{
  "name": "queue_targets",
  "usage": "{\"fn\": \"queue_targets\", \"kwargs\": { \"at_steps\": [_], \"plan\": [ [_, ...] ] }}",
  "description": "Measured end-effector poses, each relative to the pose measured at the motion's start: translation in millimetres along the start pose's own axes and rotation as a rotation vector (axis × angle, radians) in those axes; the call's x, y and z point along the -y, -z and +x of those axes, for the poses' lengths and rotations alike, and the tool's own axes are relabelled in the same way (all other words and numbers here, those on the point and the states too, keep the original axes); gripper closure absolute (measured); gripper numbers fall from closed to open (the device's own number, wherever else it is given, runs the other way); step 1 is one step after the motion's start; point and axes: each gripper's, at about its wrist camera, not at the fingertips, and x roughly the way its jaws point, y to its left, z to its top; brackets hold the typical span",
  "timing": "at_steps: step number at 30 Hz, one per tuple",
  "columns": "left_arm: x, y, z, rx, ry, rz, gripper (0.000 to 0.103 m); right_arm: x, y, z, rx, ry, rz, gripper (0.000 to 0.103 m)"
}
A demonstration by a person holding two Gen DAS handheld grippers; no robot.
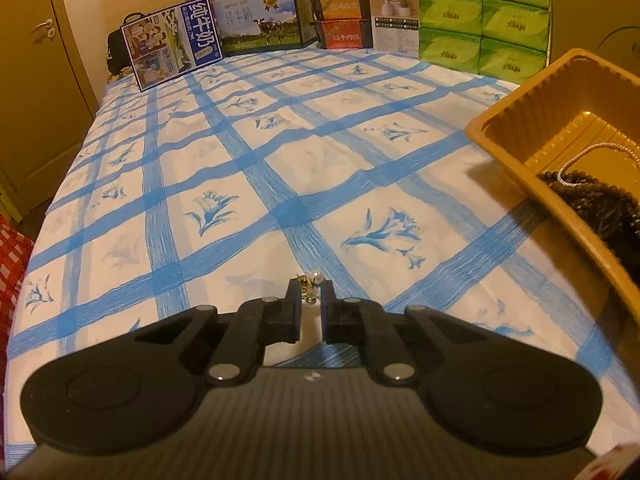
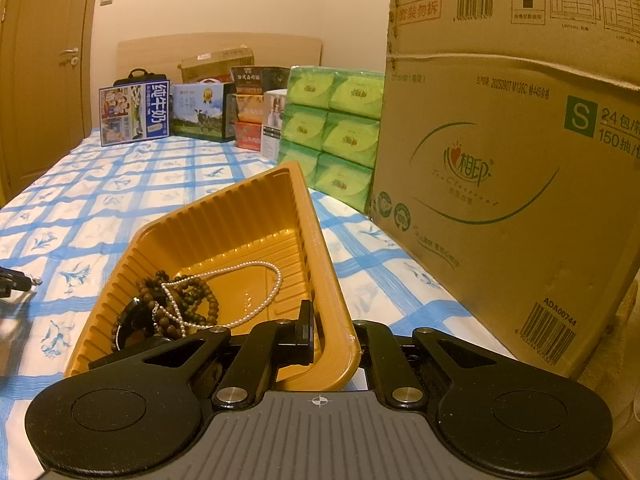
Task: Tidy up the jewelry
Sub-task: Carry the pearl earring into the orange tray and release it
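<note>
My left gripper (image 1: 310,286) is shut on a small pearl earring (image 1: 313,282) with a gold clasp and holds it just above the blue-checked bedsheet. The orange plastic tray (image 1: 516,120) stands tilted to its right. My right gripper (image 2: 332,332) is shut on the tray's near rim (image 2: 336,344) and holds the tray tilted off the bed. Inside lie a white pearl necklace (image 2: 256,276) and dark wooden bead strands (image 2: 180,300). The left gripper's fingertips (image 2: 16,280) show at the left edge of the right wrist view.
A large cardboard tissue box (image 2: 508,184) stands close on the right. Green tissue packs (image 2: 332,124), milk cartons (image 1: 176,44) and food boxes (image 1: 340,12) line the headboard. A door (image 1: 36,60) is on the left.
</note>
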Motion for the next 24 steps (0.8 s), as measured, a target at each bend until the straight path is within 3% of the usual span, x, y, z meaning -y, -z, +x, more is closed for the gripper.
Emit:
{"fn": "queue_targets", "kwargs": {
  "at_steps": [11,24],
  "plan": [
    [15,-18,-48,0.079,0.055,-0.003,0.095,0,0,-1,0.007,-0.005,0.003,0.097],
    [89,-25,-70,0.102,0.237,0.031,0.095,-1,-1,-2,0.008,-0.008,0.002,0.097]
  ]
}}
